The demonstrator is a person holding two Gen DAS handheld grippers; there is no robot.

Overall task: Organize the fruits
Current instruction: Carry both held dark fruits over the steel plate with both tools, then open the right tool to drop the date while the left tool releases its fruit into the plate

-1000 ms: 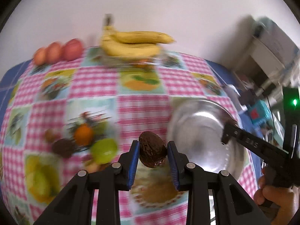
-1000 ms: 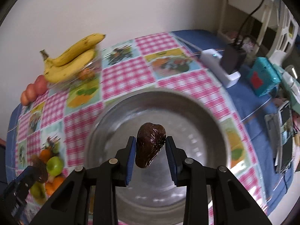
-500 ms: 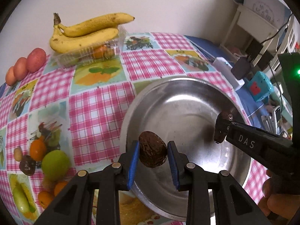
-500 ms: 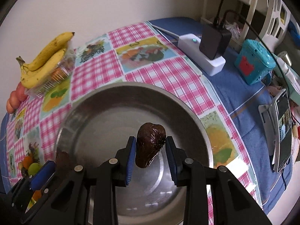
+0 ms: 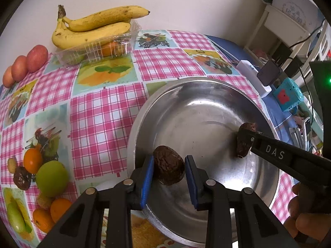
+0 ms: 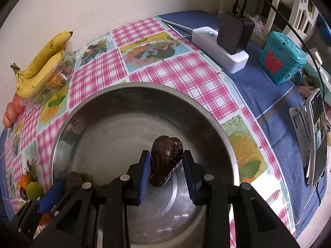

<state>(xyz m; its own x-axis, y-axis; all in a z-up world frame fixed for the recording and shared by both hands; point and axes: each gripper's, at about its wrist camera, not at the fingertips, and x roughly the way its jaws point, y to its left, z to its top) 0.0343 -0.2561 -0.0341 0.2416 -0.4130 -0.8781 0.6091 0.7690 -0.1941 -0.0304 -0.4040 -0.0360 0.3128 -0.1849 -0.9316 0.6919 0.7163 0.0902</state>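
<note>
Left gripper (image 5: 169, 177) jaws clamped on a wrinkled dark date (image 5: 169, 165); right gripper (image 6: 166, 170) jaws clamped on a second date (image 6: 166, 161). Over the last second both have swung from the desk to above the steel bowl (image 5: 209, 86), so a drop looks close. Bowl's 6 o'clock rim is hidden by the grippers; fruit in the clear tray (image 5: 97, 49) under the bananas (image 5: 93, 29) is unclear.
</note>
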